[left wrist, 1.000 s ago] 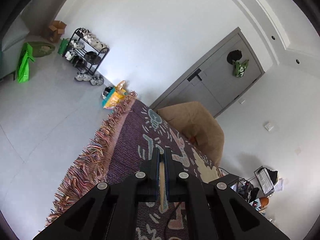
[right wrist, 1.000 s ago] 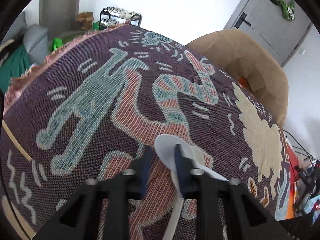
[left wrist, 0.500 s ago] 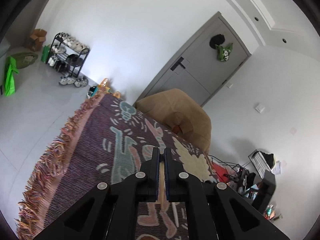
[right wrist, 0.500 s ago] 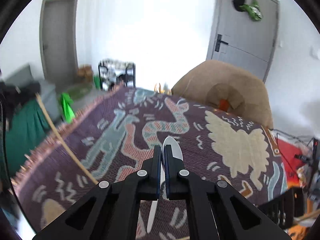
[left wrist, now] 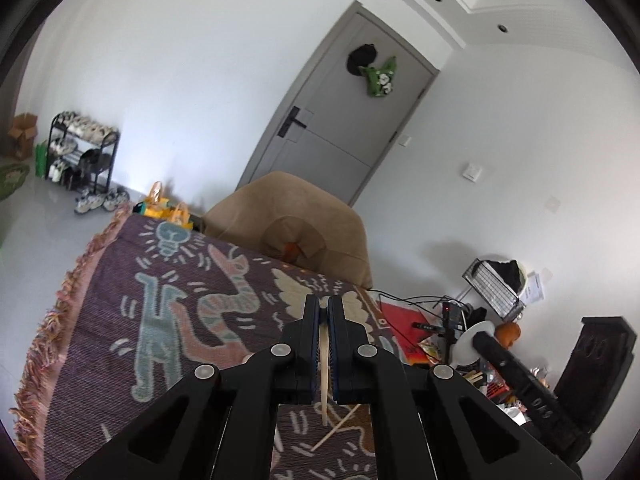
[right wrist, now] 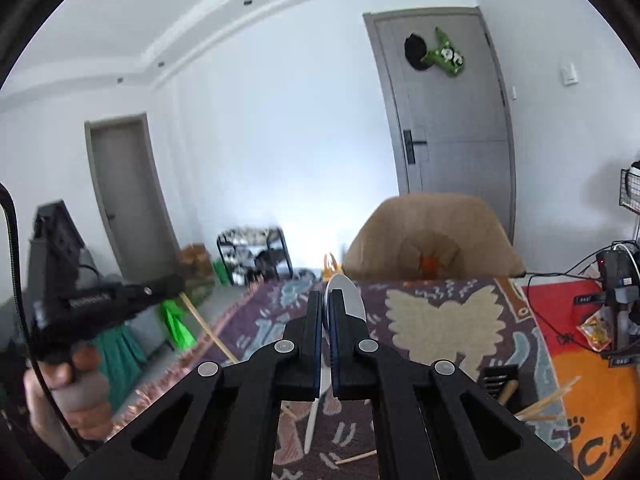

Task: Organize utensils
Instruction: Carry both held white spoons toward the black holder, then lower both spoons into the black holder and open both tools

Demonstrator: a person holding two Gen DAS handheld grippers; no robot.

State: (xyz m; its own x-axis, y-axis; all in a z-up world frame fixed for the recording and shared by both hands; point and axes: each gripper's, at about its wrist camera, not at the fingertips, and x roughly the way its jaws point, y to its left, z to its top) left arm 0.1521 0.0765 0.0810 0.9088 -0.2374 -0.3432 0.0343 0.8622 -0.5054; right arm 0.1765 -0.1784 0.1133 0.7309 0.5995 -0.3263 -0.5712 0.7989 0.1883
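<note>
Both wrist views had swung upward since the earlier frames, from mostly patterned blanket to far more wall, door and ceiling.

From the left wrist, the left gripper (left wrist: 324,304) stood with its jaws nearly together, pinching a thin wooden chopstick (left wrist: 325,380) that ran down between the pads and poked out below them. A second chopstick (left wrist: 336,428) lay loose on the purple blanket (left wrist: 132,300) beneath. Beyond the blanket's far edge sat a tan cushioned chair (left wrist: 304,216), then a grey door (left wrist: 340,120) with a green bag (left wrist: 380,78) hung on it. A shoe rack (left wrist: 82,152) stood against the wall at left, and a cluttered heap of cables and a wire basket (left wrist: 494,286) lay at right. The other black gripper (left wrist: 516,372) reached in at lower right (white spoon bowl showing at its tip).

From the right wrist, the right gripper (right wrist: 325,304) was clamped tight on a white plastic spoon (right wrist: 346,298), bowl rising above the fingertips and handle hanging below, held above the blanket (right wrist: 440,320). Loose chopsticks (right wrist: 548,400) lay by a small black holder (right wrist: 496,380) at lower right, one more (right wrist: 356,458) near the bottom edge. At left a hand (right wrist: 76,392) gripped the left gripper (right wrist: 120,298), blurred, with a long chopstick (right wrist: 204,326) slanting from it.
</note>
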